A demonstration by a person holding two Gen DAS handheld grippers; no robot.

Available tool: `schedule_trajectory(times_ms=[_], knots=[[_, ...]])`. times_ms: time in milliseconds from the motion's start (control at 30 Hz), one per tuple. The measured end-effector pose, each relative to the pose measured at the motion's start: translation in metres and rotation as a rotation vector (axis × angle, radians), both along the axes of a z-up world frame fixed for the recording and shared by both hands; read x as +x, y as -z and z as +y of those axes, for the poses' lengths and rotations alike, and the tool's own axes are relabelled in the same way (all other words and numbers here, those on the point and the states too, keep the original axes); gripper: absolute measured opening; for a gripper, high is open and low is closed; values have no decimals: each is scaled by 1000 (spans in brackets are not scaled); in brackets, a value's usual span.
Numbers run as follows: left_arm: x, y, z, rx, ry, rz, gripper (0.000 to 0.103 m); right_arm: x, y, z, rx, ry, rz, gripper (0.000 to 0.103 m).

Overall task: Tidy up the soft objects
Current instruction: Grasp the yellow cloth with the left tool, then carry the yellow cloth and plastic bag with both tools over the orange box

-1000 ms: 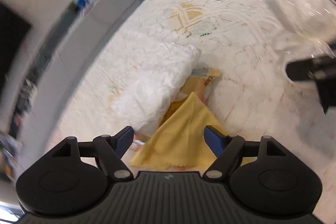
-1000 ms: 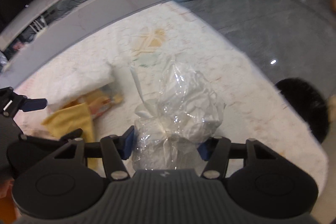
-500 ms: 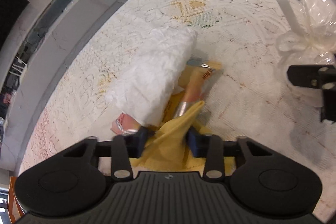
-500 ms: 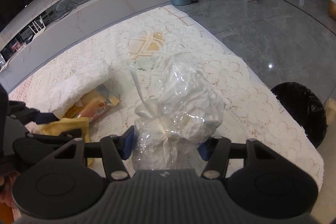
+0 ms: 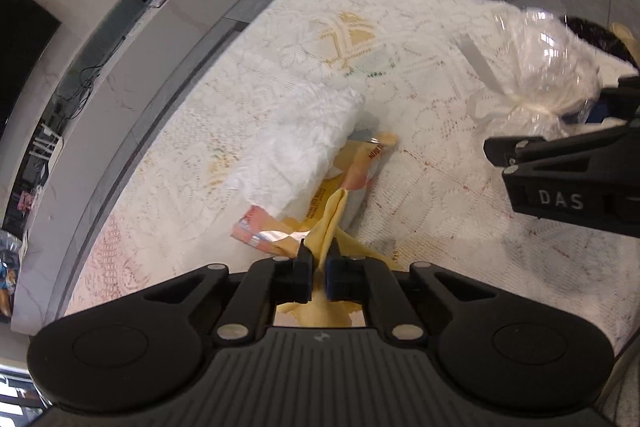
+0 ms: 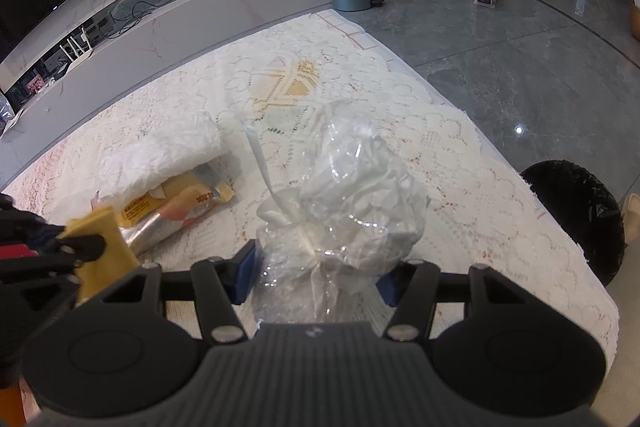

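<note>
Left gripper (image 5: 319, 277) pinched nearly closed on a yellow cloth (image 5: 334, 227) fold, peeling it from the snack packets (image 5: 356, 167). Right gripper (image 6: 316, 277) clamping a clear cellophane bag (image 6: 352, 195) at its tied neck, above the lace tablecloth (image 6: 460, 187).

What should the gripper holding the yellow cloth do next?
Probably lift a little. The left gripper is shut on the yellow cloth, whose lower part lies on the lace tablecloth beside the snack packet; raising it should free the cloth.
</note>
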State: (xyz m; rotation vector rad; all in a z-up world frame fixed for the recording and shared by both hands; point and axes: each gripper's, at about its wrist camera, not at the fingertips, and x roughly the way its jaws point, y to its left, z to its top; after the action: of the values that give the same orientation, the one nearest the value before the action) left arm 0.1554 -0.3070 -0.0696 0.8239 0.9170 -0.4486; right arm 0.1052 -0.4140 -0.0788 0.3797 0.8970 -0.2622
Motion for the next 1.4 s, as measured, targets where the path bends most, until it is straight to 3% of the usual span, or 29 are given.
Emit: schedule_trajectory(times_ms=[167,500,700,800,967,1133,1400], knots=[[1,-14,14,-61,-58,60,4,1,-2,6,-9,-17,-16,58],[-15,-64,49,-199,-70,30,4,-8,-8,19,2,-22,-60,57],[-30,-106,81,-326,-101,2,4,-12,-17,34,-134,-87,-75,57],[-36,-127,101,-392,-120,5,4,-14,-19,32,-81,-96,-92,57],[-43,-156,149,-445,-164,-58,4,-22,-43,29,16,-108,-174,57],[-40,-178,213,-520,-283,-106,4,-29,-80,21,252,-78,-313,57],[-36,-193,319,-622,-502,-221,4,-20,-160,74,352,-204,-474,57]])
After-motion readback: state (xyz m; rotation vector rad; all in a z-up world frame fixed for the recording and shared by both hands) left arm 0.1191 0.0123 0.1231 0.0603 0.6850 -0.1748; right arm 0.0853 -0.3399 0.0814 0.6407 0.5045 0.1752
